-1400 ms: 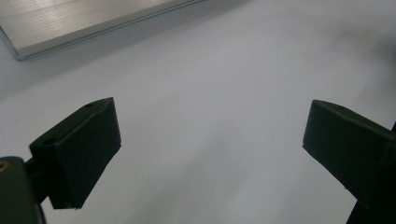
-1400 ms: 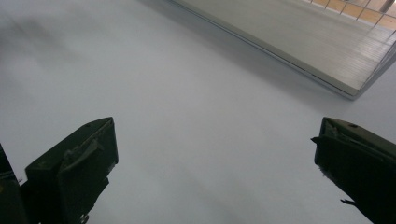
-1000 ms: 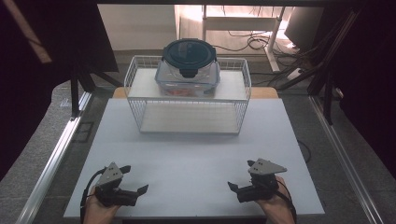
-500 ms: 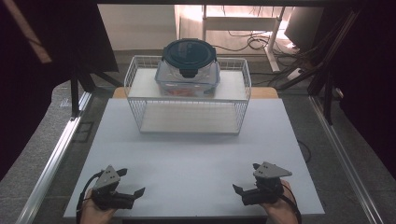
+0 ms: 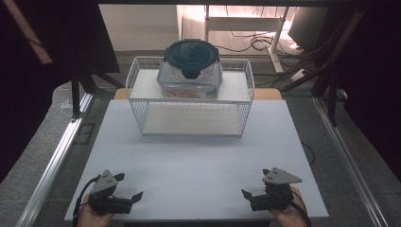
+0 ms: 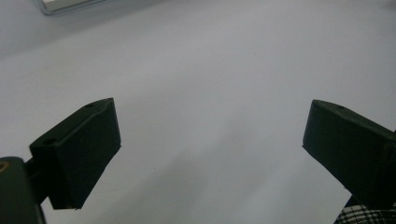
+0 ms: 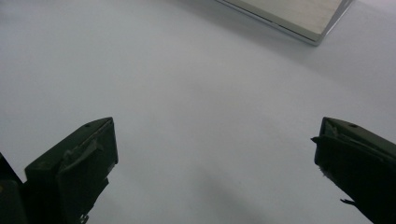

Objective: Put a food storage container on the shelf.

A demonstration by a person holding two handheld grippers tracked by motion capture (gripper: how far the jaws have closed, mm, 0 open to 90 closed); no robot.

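Note:
A clear food container with a dark round clip-on lid stands on the top shelf of a white wire rack at the back of the white table. My left gripper rests near the front left edge, held in a hand, its jaws wide apart and empty. In the left gripper view the left gripper has only bare table between its jaws. My right gripper rests near the front right edge, open too. The right gripper holds nothing.
The rack's lower board lies under the shelf, and its corner shows far ahead in the right gripper view. Metal rails run along both table sides. Cables lie on the floor behind. A plaid sleeve shows by the left jaws.
Both grippers have slid slightly back toward the near table edge, the right one also a bit outward. Their jaws stay apart. The container and rack have not moved.

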